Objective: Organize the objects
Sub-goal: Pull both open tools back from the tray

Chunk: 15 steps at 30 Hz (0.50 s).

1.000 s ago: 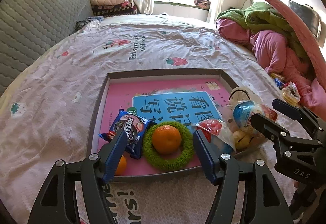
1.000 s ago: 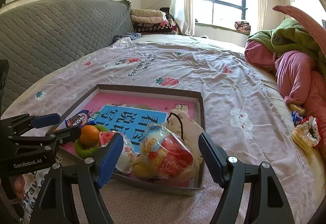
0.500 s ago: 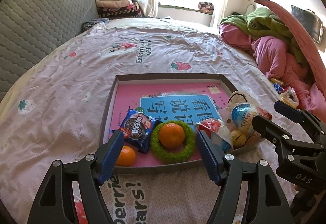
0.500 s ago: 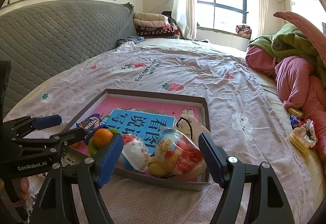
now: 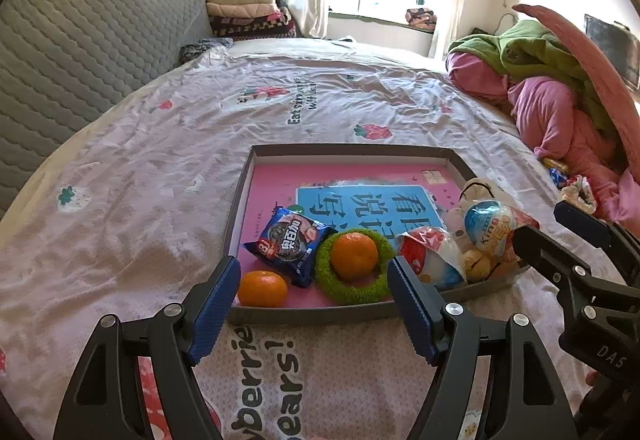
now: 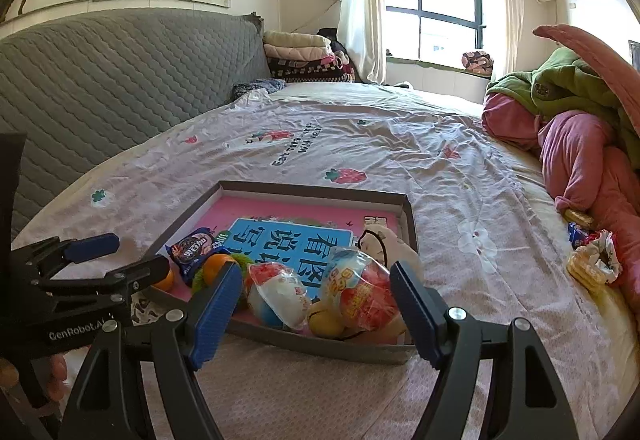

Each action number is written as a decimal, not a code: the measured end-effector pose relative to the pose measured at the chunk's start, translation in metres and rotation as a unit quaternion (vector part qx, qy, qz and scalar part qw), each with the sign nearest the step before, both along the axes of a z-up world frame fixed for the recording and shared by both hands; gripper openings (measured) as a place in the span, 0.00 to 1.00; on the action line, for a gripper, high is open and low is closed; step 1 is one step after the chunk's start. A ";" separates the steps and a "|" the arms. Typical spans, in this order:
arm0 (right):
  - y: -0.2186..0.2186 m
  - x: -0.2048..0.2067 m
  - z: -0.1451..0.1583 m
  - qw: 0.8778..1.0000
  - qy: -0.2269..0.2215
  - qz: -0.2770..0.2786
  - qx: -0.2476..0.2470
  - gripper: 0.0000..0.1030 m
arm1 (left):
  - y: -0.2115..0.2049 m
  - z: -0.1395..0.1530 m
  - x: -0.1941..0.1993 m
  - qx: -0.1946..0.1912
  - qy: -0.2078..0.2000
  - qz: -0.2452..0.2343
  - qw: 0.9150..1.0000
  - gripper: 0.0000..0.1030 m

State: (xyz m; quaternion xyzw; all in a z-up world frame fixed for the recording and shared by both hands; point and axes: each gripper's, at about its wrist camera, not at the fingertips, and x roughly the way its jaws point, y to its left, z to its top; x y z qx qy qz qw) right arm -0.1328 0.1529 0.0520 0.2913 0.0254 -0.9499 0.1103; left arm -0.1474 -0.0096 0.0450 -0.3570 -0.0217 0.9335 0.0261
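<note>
A grey tray [image 5: 240, 207] lies on the bed and holds a blue book [image 5: 372, 201]. Also in it are a cookie packet [image 5: 290, 240], a loose orange [image 5: 262, 288] and a green ring [image 5: 352, 292] with an orange [image 5: 354, 256] in it. Two wrapped egg toys [image 6: 280, 294] [image 6: 360, 288] and a yellow ball [image 6: 326, 320] fill its near right corner. My left gripper [image 5: 314, 272] hangs just before the tray's near rim, its jaws opening with nothing between them. My right gripper [image 6: 316, 274] stands open and empty before the egg toys.
Pink and green bedding [image 5: 560, 99] is heaped on the right of the bed. Snack wrappers [image 6: 592, 260] lie beside the heap. A grey quilted headboard [image 6: 120, 79] runs along the left, with folded blankets [image 6: 304, 55] at its far end.
Both grippers have drawn back and up from the tray, so it sits farther off. The left jaws stand a little wider. The loose orange has come fully into view.
</note>
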 end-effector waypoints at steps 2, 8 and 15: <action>0.000 0.001 0.001 1.000 0.000 0.000 -0.002 0.74 | 0.002 0.001 0.002 -0.004 0.001 -0.001 1.000 0.75; 0.001 0.008 0.007 1.000 0.004 -0.003 -0.004 0.74 | 0.007 0.005 0.011 -0.011 0.008 0.002 1.000 0.75; 0.001 0.014 0.013 1.000 0.007 -0.003 -0.004 0.74 | 0.004 0.009 0.017 -0.010 0.005 0.011 1.000 0.75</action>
